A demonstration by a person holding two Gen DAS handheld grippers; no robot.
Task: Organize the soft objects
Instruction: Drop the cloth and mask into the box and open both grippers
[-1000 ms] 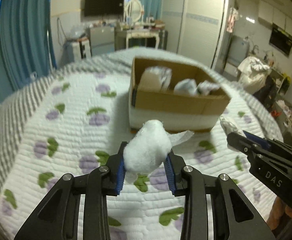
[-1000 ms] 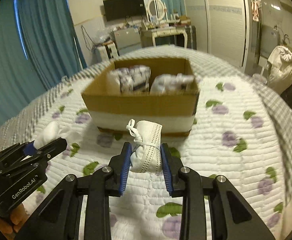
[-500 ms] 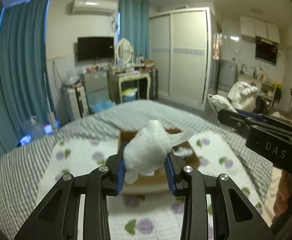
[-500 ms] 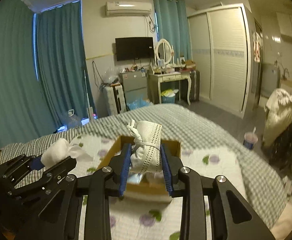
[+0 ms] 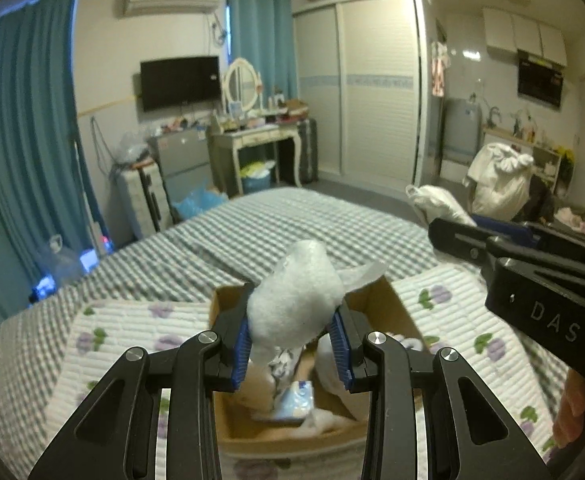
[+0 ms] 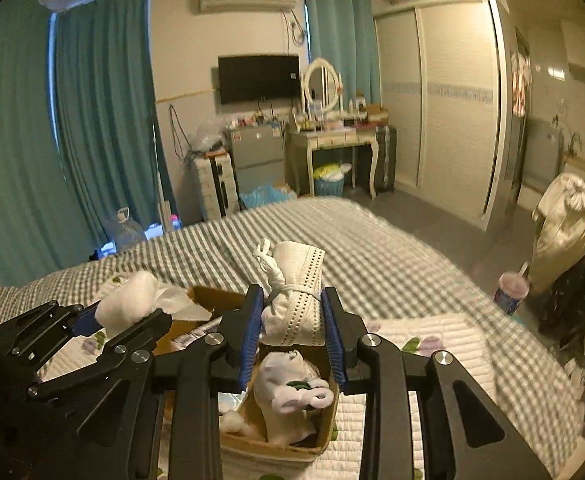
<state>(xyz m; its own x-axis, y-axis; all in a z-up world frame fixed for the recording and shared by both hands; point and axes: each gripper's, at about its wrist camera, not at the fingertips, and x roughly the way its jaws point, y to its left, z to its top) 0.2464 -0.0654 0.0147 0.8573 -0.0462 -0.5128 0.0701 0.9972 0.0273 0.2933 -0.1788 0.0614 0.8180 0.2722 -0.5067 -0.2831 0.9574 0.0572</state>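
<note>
My left gripper (image 5: 292, 350) is shut on a fluffy white soft bundle (image 5: 294, 304) and holds it above the open cardboard box (image 5: 384, 300) on the bed. My right gripper (image 6: 292, 332) is shut on a white rolled bundle tied with a string (image 6: 298, 308), also above the box (image 6: 252, 442). The box holds several white soft items (image 6: 288, 392). The right gripper shows at the right of the left wrist view (image 5: 512, 256). The left gripper with its bundle shows at the left of the right wrist view (image 6: 104, 326).
The box stands on a white quilt with purple and green print (image 5: 124, 328) over a grey checked bedspread (image 5: 292, 224). Beyond the bed are teal curtains (image 6: 100, 120), a dressing table (image 6: 340, 140), a wardrobe (image 6: 452, 92) and a white bag (image 6: 568, 216).
Both grippers have risen from low in front of the box to above it, still holding their bundles. The view now looks down into the box.
</note>
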